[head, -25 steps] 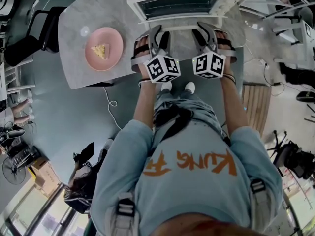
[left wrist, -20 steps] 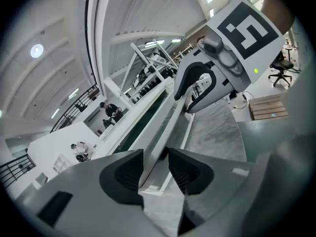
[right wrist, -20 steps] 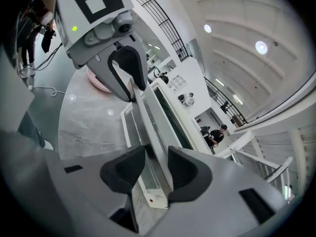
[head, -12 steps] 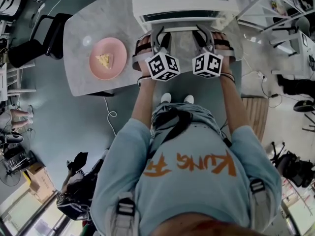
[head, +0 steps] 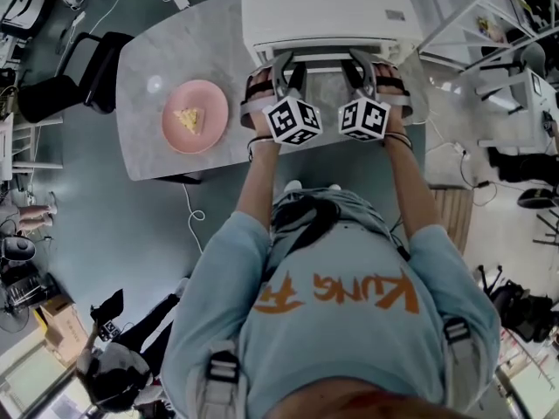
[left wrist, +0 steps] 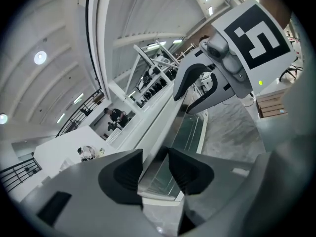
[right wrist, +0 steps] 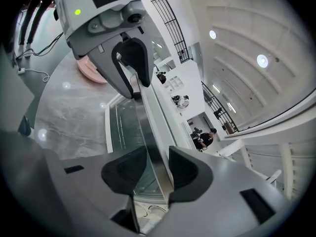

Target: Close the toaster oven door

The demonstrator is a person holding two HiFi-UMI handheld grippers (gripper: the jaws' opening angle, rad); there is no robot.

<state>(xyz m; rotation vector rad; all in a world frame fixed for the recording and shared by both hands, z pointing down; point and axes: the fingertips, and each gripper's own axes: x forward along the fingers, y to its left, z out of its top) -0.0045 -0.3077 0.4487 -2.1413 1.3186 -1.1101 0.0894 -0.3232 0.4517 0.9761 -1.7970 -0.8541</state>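
We see the toaster oven [head: 327, 11] standing on the counter [head: 148, 138], its door [left wrist: 191, 132] swung up nearly against the oven's front. The left gripper [head: 281, 66] is clamped on the door's top rim toward its left end. The right gripper [head: 362, 61], toward the right end, has just been closing with the same rim between its pads, and it grips the rim. A pink plate [head: 194, 116] lies well to the left.

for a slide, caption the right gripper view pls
The right gripper, jaws just closing on the toaster oven door, with the left gripper gripping further along its edge.
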